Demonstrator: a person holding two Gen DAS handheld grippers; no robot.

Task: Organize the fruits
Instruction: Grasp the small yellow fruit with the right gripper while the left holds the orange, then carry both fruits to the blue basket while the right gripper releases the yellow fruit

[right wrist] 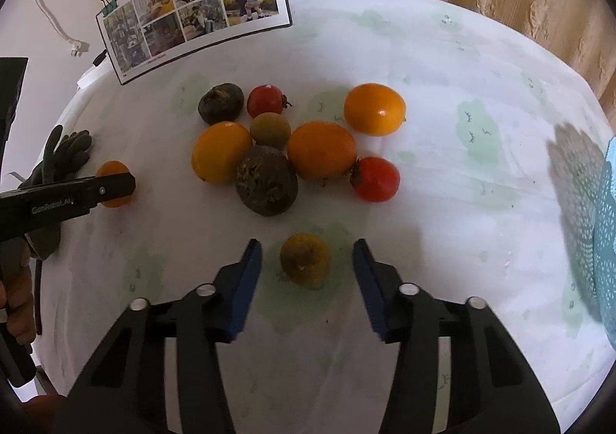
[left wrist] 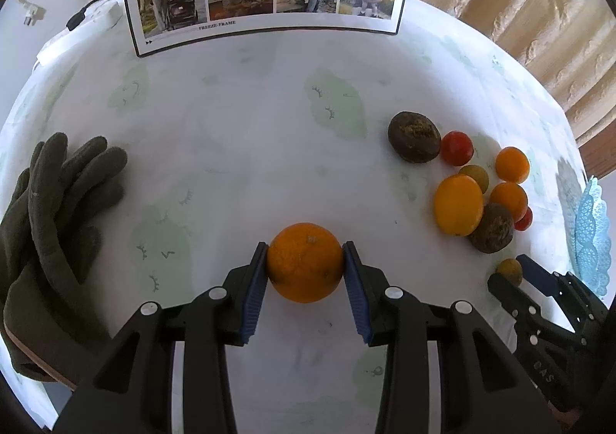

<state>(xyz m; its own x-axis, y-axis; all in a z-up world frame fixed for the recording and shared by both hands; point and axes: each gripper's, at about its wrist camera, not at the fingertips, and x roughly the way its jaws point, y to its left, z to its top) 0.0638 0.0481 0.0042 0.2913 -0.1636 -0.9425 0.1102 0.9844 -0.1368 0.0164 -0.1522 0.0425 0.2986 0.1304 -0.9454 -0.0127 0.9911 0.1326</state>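
A: Blue pads point(left wrist: 256, 289) of left gripper point(left wrist: 305, 291) clamp orange point(left wrist: 305, 262) at 6 o'clock, apart from pile, prob. to sort it out.

B: Right gripper point(right wrist: 307, 286)?

A: Jaws straddle small yellow-brown fruit point(right wrist: 305, 260), gap both sides, no grip yet. Rest of fruit pile point(right wrist: 269, 149) sits at 12 o'clock. Gloves point(left wrist: 50, 211) at 9 o'clock on tablecloth point(left wrist: 250, 149).
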